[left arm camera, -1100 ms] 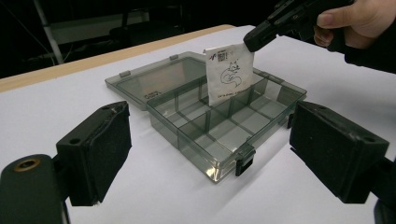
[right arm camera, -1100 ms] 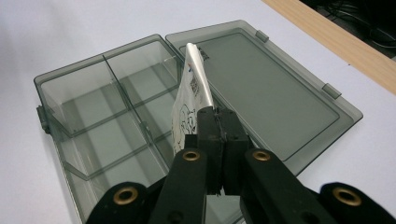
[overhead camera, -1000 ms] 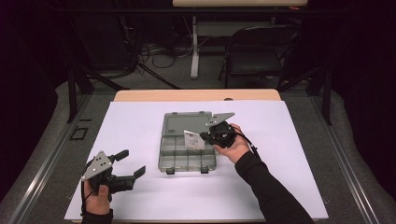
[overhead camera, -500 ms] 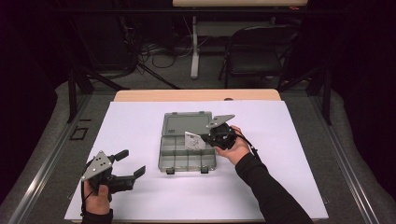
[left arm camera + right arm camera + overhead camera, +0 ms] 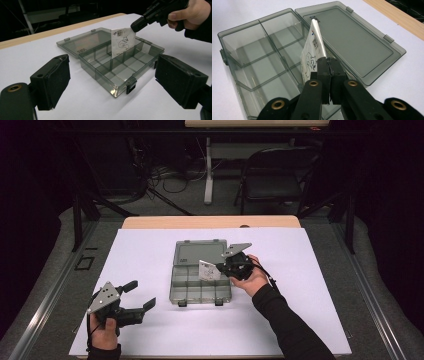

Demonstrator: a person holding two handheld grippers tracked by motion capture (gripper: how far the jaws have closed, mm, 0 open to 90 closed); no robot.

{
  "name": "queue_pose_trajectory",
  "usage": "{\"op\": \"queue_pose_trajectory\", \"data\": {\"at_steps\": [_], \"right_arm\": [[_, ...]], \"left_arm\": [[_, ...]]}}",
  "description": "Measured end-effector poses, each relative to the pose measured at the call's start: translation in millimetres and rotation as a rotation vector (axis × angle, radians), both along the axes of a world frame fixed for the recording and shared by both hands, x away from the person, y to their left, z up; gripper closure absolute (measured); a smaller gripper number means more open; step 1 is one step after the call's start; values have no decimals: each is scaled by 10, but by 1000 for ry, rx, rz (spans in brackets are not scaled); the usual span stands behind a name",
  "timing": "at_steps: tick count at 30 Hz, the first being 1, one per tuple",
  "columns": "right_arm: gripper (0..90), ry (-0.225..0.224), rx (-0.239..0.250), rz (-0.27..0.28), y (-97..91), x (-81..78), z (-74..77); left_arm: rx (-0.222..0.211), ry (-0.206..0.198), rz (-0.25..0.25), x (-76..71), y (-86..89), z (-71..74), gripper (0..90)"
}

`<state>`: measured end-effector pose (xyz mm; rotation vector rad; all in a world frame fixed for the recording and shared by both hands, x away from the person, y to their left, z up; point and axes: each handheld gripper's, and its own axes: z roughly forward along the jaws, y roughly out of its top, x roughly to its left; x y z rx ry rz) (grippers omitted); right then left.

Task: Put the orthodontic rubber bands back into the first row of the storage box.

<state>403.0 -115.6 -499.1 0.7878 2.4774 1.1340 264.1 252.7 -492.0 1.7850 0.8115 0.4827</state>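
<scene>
1. right gripper (image 5: 218, 268), centre of the high frame, had its jaws pinched tight on the corner of a small white card (image 5: 207, 270) with a drawn squirrel and a code printed on it. the card hung over the open grey organizer box (image 5: 200, 292), just above the dividers.
2. in the right gripper view the card (image 5: 312, 55) stood edge-on, tilted toward the lid (image 5: 352, 42) at upper right of that frame. i judged it needed squaring to the dividers before going down.
3. the left gripper view showed the card's lower edge (image 5: 117, 51) at or just inside a back compartment; i could not tell if it touched the floor.
4. left gripper (image 5: 137, 296), lower left of the high frame, sat with jaws wide apart, holding nothing, well clear of the box.
5. my call: lower slowly, keep the card inside one cell, let go only once it was seated; the left gripper could steady the box front if it slid.
</scene>
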Motion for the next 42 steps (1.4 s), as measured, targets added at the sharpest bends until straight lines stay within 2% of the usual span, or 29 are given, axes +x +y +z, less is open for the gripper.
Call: {"op": "queue_pose_trajectory", "data": {"at_steps": [7,13,25,30,36,42], "right_arm": [[885,0,2,-3,-7,3,-3],[839,-1,2,-11,-7,4,2],[597,-35,-1,-68,-18,8,19],[522,-51,2,-91,-25,16,23],[459,-61,7,-104,-37,15,41],[441,-71,13,-111,-45,5,63]], "left_arm": [[0,0,0,0,-2,-1,128],[0,1,0,0,0,-1,128],[-1,1,-2,0,-4,-3,127],[1,2,-1,-1,-4,-1,127],[-2,3,-2,0,-5,-4,128],[1,4,-3,5,-9,-6,128]]}}
